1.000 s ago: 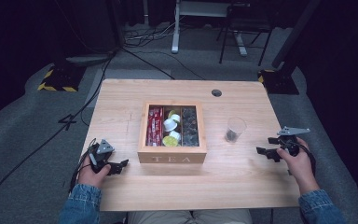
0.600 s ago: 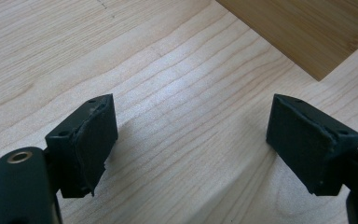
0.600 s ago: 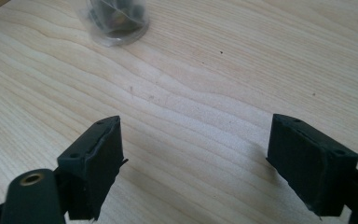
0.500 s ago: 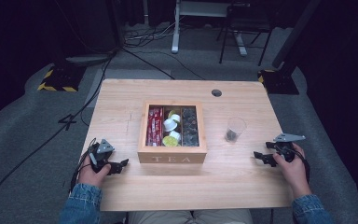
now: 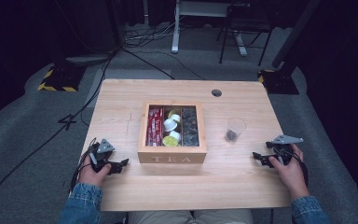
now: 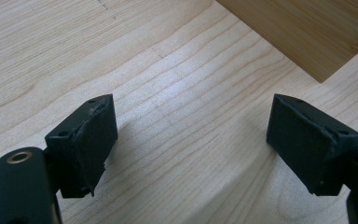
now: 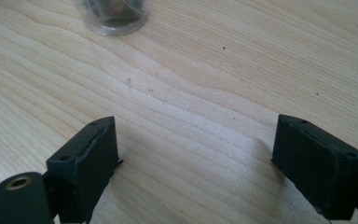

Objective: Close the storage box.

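One broad wooden table (image 5: 121,100) carries everything, on grey carpet with cables and stand legs behind it. At its middle sits a wooden tea box (image 5: 172,154) marked TEA, open on top and split into three compartments: red packets (image 5: 154,125) in the left one, white and yellow-green capsules (image 5: 170,125) in the middle, dark pieces in the right. Right of the box, well apart from it, a clear plastic cup (image 5: 235,129) stands upright with something dark at its bottom; the right gripper view shows its base (image 7: 116,14) ahead across bare wood. Between each gripper and these things the table lies open. Both of the person's hands rest near the front edge, denim sleeves behind them. The left gripper (image 5: 119,164) lies low by the box's front left corner, pointing at it, jaws spread wide on nothing (image 6: 191,149). The right gripper (image 5: 259,157) sits near the right edge, below the cup, aimed leftward, jaws likewise wide and empty (image 7: 196,163)
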`<state>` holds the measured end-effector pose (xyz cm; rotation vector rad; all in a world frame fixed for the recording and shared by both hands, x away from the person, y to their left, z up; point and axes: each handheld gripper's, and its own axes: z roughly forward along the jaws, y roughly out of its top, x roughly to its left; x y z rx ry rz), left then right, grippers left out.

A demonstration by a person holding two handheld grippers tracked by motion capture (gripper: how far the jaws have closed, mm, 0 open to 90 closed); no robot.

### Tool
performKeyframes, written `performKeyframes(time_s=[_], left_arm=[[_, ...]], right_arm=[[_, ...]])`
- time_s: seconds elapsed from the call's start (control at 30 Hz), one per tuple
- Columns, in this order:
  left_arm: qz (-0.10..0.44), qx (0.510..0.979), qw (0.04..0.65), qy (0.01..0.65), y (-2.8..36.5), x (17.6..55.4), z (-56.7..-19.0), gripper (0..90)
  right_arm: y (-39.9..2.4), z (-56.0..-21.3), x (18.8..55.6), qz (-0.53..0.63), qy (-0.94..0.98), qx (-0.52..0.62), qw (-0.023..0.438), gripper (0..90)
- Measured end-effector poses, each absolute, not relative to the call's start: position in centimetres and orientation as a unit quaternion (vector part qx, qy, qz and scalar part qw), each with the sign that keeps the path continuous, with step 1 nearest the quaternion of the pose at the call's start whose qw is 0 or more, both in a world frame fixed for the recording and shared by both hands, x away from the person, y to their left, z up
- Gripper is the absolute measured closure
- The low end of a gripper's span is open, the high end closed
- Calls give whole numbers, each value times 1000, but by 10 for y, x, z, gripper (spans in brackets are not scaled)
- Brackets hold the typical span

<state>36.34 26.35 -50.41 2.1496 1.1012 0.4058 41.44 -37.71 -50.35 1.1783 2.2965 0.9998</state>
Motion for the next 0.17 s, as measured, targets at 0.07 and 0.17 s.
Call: performKeyframes(time_s=[0.07, 0.17], left_arm=[[159, 828, 337, 420, 264, 364, -504, 164], [157, 824, 338, 426, 263, 364, -504, 156]], right_arm=[[-377, -504, 415, 355, 816, 418, 186, 139], [-377, -504, 415, 354, 815, 419, 186, 135]])
